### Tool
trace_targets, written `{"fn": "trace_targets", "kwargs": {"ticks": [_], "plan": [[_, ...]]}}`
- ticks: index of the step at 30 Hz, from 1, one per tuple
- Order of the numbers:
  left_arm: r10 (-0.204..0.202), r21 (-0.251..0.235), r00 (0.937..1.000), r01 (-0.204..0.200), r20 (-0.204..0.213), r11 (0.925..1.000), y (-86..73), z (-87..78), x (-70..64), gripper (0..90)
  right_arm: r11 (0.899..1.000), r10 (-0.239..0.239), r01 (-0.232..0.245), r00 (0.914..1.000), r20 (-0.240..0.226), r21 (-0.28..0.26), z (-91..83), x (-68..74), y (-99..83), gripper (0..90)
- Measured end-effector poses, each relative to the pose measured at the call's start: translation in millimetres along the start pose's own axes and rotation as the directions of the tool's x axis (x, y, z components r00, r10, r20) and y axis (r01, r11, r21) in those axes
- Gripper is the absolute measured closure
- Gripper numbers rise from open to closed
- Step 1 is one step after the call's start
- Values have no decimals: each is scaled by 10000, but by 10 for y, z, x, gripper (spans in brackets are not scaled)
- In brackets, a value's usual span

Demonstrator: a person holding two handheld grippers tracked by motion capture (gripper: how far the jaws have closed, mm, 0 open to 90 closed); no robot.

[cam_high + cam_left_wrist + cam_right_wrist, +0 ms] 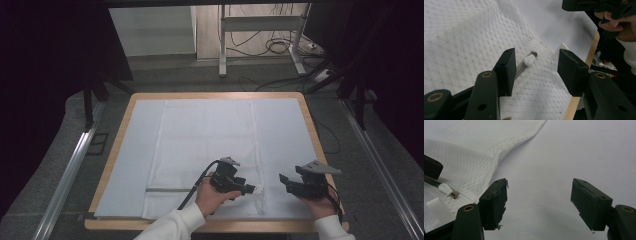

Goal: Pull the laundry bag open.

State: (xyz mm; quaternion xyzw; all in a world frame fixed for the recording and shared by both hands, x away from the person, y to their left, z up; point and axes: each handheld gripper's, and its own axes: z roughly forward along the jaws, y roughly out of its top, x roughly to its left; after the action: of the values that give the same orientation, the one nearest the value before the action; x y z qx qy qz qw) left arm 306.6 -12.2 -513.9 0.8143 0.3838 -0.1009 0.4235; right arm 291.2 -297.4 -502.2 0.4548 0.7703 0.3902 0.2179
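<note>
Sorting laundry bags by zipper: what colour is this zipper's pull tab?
White; the pull tab shows best in the left gripper view, between the open left gripper jaws.

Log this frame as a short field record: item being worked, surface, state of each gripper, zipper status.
item: white mesh bag, lying flat
surface: pale sheet on a wood-edged table
left gripper: open, jaws on either side of the white zipper pull
right gripper: open, over bare sheet beside the bag's edge
zipper: pull sits at the bag's corner end; track hard to read

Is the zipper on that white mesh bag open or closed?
Closed, it seems: the zipper pull sits at the end of the zipper line near the mesh bag corner, between the open left gripper jaws, with no gap showing.
</note>
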Motion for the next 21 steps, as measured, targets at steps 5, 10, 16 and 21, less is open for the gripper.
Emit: {"fn": "trace_targets", "kwargs": {"ticks": [5,10,16,21], "plan": [[-193,166,9995,189,259,9997,10,33,23,518,10000,-30,30,10000,26,0,-1,4,0,287],[-249,201,9995,245,183,9995,16,64,29,547,10000,-27,28,10000,73,-46,-5,1,1,287],[-297,317,9995,293,130,9991,12,112,35,591,10000,-19,20,9999,114,-55,-7,-2,1,287],[-306,322,9993,299,215,9990,20,132,19,606,10000,0,1,9998,174,-74,-11,-6,2,287]]}}
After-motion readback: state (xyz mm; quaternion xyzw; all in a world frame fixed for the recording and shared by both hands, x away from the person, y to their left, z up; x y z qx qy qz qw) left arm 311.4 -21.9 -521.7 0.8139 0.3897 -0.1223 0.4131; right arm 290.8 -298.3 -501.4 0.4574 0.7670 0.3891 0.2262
